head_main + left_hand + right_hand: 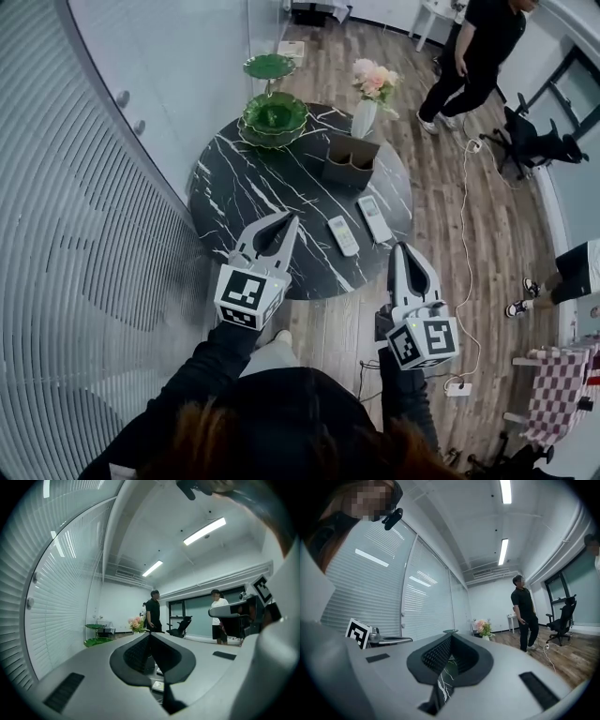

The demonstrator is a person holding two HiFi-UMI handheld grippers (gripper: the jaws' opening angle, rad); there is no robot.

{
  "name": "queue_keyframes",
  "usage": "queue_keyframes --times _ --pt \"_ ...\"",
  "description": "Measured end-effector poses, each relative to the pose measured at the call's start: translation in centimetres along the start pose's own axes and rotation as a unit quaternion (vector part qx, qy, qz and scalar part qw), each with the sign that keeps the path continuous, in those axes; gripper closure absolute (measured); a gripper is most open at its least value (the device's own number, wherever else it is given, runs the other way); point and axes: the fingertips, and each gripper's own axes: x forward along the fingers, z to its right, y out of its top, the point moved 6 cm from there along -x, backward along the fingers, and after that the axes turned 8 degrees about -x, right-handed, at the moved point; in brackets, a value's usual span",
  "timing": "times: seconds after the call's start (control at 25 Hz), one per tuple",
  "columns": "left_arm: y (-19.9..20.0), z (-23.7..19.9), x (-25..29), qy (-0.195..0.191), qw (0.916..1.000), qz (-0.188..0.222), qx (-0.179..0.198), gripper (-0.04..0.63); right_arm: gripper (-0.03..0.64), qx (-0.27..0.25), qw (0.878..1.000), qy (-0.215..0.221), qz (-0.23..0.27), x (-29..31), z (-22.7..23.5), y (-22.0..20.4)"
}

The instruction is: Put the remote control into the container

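Two pale remote controls lie on the round black marble table [234, 187], one [343, 235] near the front edge and the other [375, 218] just right of it. The container, a brown cardboard box [350, 159], stands behind them, next to a vase of flowers [366, 111]. My left gripper [292, 218] hovers over the table's front edge, left of the nearer remote, its jaws shut and empty [150, 635]. My right gripper [397, 247] hangs off the table's front right edge, also shut with nothing in it [451, 637].
A green tiered dish [273, 117] stands at the table's back left. A curved wall of blinds [84, 234] runs along the left. A person in black [473, 56] walks at the back right near an office chair [534, 141]. A cable and power strip [459, 387] lie on the wood floor.
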Motion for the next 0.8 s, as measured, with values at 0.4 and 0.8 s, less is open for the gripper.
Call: queue_keyframes --times 0.4,0.8 --pt "0.2 -2.8 2.8 -0.013 0.9999 -0.005 -0.002 0.588 0.603 0.006 1.000 -0.008 -0.005 4.0 0.4 -0.5" --pt "-0.6 -3.9 3.8 -0.006 0.9998 -0.017 -0.010 0.588 0.603 0.012 1.000 -0.005 -0.018 6.0 1.3 -1.3"
